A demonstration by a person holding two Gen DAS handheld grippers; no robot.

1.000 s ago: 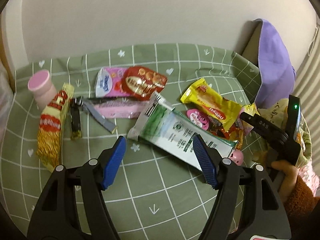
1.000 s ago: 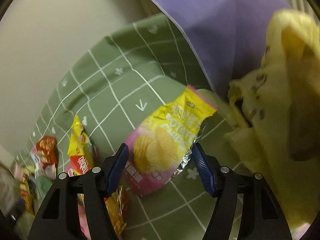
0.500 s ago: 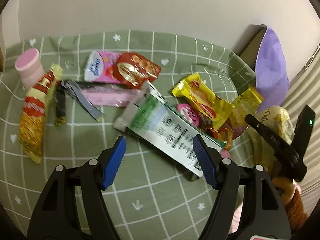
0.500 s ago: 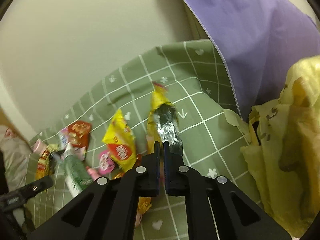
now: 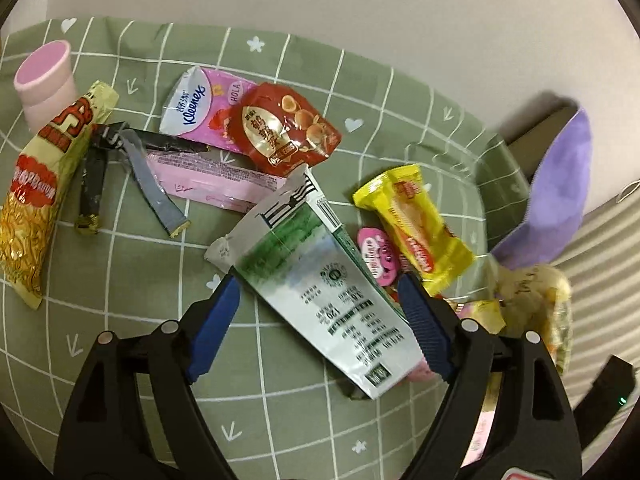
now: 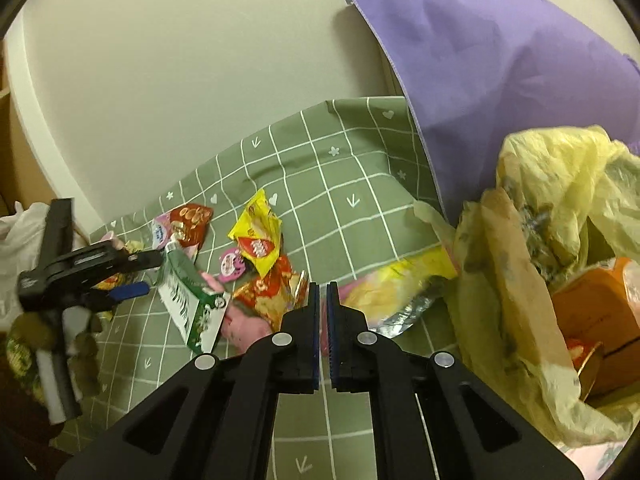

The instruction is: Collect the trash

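Green checked cloth covers the worktop (image 5: 132,264), where the left tongs (image 5: 320,300) stand wide around the flattened green-and-white carton (image 5: 320,276) without touching it. Right tongs (image 6: 323,300) are pressed nearly together (whether they pinch the pink-and-yellow chip bag (image 6: 396,292) just past their tips, I cannot tell), near the yellow trash bag (image 6: 552,208). A yellow wrapper (image 5: 416,224) lies beside the carton.

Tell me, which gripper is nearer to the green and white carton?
Left. The left gripper is open, its fingers on either side of the green and white carton. The right gripper is shut and apart from it, beside the yellow and pink chip bag near the trash bag.
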